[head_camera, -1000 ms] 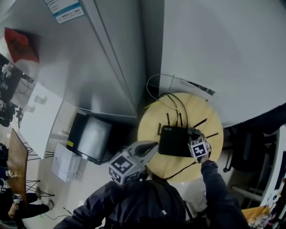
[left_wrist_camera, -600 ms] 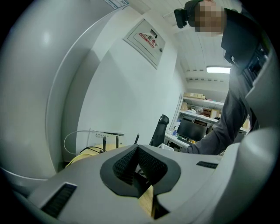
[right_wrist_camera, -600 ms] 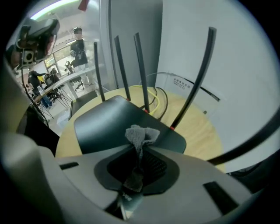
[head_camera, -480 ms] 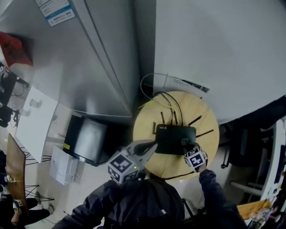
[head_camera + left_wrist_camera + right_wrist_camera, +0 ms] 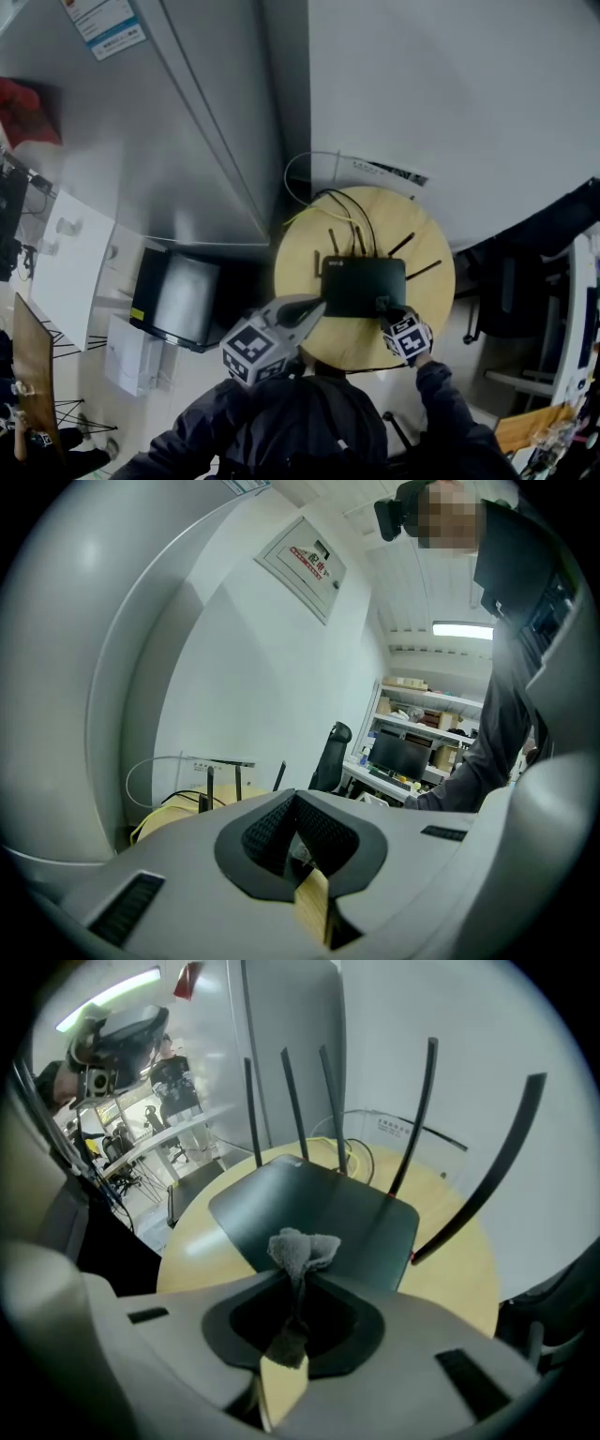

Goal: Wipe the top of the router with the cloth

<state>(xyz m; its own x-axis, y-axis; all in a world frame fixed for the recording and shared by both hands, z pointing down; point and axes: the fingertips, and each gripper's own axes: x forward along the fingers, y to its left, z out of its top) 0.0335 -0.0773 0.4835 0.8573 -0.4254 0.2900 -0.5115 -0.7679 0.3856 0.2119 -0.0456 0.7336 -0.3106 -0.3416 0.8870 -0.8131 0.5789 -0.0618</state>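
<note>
A black router (image 5: 364, 286) with several upright antennas lies on a round wooden table (image 5: 309, 272). My right gripper (image 5: 387, 309) is at the router's near right corner, shut on a small grey cloth (image 5: 383, 303). In the right gripper view the cloth (image 5: 302, 1249) bunches out of the shut jaws of the right gripper (image 5: 298, 1283), just above the router's (image 5: 319, 1208) top near its front edge. My left gripper (image 5: 317, 305) hovers over the table's near left edge, beside the router. The left gripper (image 5: 296, 829) is shut on nothing.
Black cables and a yellow cable (image 5: 302, 212) run off the table's far side toward the white wall. A grey cabinet (image 5: 187, 141) stands at the left, with a dark box (image 5: 178, 295) on the floor below it. An office chair (image 5: 511, 300) is at the right.
My right gripper has slid with the cloth from the router's right side back to its near right corner. The left gripper has stayed in place.
</note>
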